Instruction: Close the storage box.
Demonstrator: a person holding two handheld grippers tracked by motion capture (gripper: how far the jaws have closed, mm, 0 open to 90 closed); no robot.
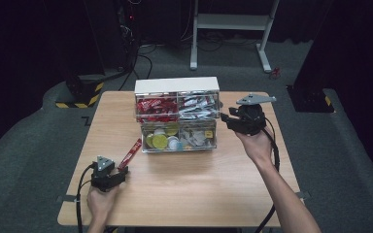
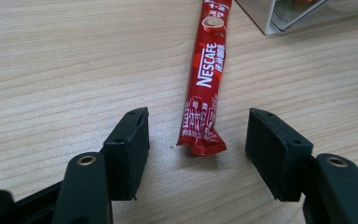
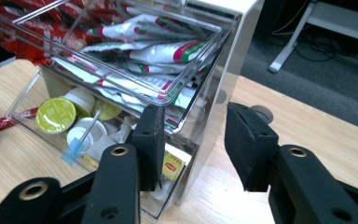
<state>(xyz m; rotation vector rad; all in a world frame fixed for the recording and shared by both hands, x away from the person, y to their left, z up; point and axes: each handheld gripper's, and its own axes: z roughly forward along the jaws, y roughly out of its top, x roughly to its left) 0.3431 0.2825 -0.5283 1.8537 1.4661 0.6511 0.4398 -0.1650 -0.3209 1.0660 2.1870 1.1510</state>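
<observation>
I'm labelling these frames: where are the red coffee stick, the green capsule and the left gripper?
red coffee stick [image 2: 205, 79], left gripper view, on its printed middle.
green capsule [image 3: 55, 115], right gripper view, on its lid.
left gripper [image 2: 198, 140], left gripper view, between its fingertips.

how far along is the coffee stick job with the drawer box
Done: little that shows; one red coffee stick lies loose on the table, apart from the drawer box. In hand: the left tool is open around the stick's near end without pinching it; the right tool is open at the box's upper drawer. Left: probably gripping the stick and putting it in a drawer.
</observation>
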